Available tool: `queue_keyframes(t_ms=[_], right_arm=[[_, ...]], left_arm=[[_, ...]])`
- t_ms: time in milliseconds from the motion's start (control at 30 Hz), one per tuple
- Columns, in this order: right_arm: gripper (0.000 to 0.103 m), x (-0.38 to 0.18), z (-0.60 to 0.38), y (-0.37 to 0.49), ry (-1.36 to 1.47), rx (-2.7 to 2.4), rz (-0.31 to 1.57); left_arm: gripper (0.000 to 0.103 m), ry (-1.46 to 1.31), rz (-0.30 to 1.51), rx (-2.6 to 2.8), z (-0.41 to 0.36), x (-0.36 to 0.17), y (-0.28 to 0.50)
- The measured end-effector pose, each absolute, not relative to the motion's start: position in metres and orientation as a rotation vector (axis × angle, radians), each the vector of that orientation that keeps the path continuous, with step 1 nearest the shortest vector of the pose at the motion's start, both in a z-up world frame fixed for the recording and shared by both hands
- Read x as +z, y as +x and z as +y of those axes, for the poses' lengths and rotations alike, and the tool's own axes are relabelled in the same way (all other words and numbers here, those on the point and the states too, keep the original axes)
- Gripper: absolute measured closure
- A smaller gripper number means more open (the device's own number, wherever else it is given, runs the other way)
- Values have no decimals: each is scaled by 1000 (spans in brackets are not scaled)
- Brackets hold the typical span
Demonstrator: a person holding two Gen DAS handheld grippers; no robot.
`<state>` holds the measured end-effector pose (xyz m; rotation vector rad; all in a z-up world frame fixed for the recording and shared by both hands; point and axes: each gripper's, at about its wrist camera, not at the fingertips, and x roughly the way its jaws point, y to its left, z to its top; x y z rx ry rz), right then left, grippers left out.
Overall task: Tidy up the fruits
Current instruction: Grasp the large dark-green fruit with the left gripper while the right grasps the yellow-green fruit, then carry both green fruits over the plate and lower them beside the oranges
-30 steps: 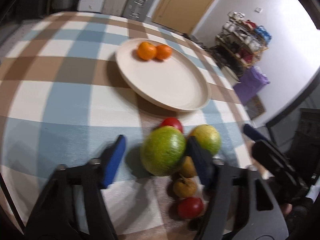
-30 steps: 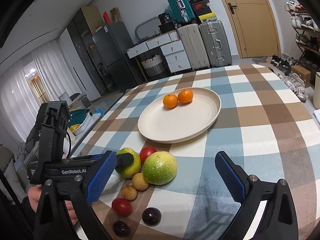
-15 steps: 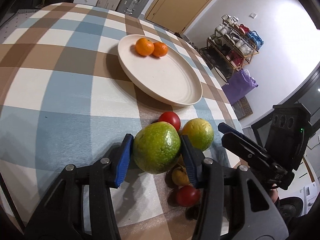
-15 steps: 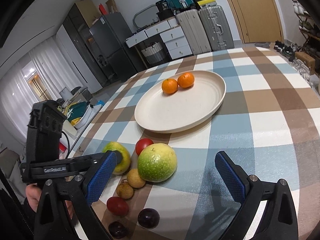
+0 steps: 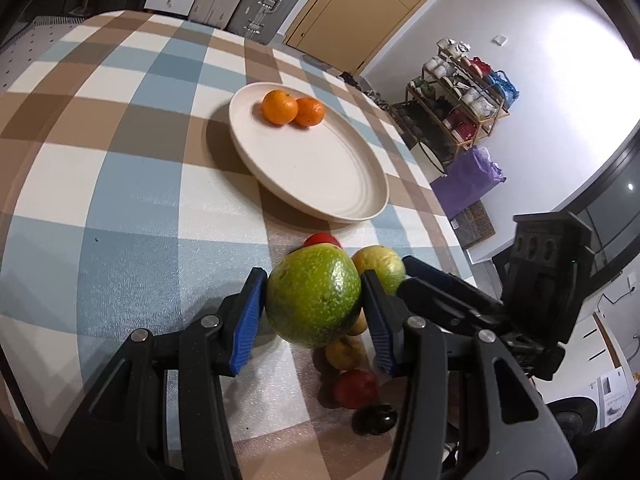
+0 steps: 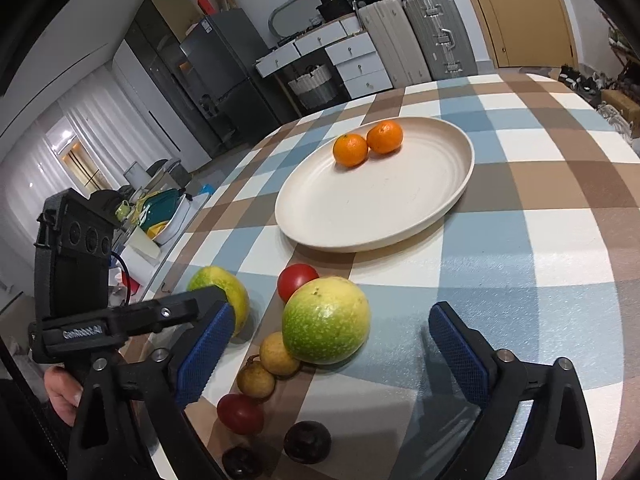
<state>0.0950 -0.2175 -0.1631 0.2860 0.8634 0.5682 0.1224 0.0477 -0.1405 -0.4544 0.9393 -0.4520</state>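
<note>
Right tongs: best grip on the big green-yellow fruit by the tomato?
Probably across its widest middle, from the near side and slightly above. The green-yellow fruit is round; a small yellow fruit touches its lower left, so close above that.

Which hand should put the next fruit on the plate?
Left. The left gripper is already shut on a green fruit, with the plate straight ahead. The right gripper is open, only straddling the other big fruit.
</note>
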Motion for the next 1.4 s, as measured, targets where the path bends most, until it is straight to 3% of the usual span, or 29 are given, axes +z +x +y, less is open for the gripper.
queue_keyframes(t_ms=[133, 367, 500, 600, 667, 700, 1400], right_arm=[[6, -165, -214, 97, 292, 582, 874], [21, -169, -207, 100, 297, 608, 903], [24, -168, -206, 101, 293, 612, 903], [35, -171, -204, 103, 296, 622, 916], [50, -174, -204, 105, 289, 621, 930], [52, -177, -203, 106, 291, 627, 941], [53, -153, -215, 102, 344, 675, 837]], left_arm=[[58, -443, 928, -464, 45, -133, 121], [58, -449, 928, -471, 45, -130, 121], [58, -454, 933, -480, 44, -129, 122], [58, -454, 933, -487, 43, -128, 123], [58, -452, 931, -487, 42, -127, 123], [58, -449, 929, -486, 42, -127, 123], [58, -431, 916, -474, 40, -118, 143]])
